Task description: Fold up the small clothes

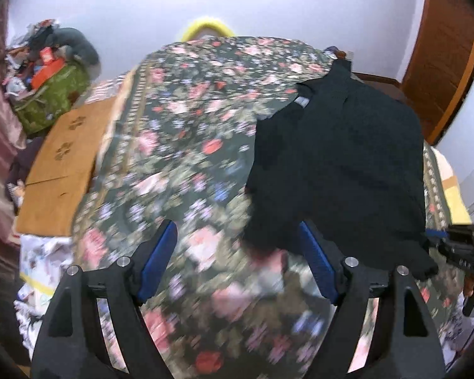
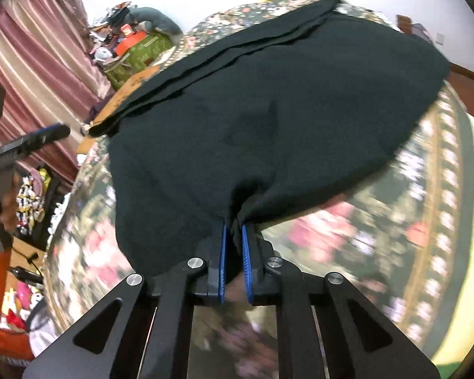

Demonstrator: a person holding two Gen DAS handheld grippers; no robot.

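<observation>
Pinching black garment point(image 2: 268, 110), right hand-held gripper point(image 2: 233, 230)

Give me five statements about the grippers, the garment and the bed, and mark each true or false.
1. The right gripper is shut on the black garment. True.
2. The left gripper grips the garment. False: its jaws stand open, holding nothing.
3. The garment lies on a floral bedspread. True.
4. The garment is white. False: it is black.
5. A cardboard box sits beside the bed. True.
</observation>
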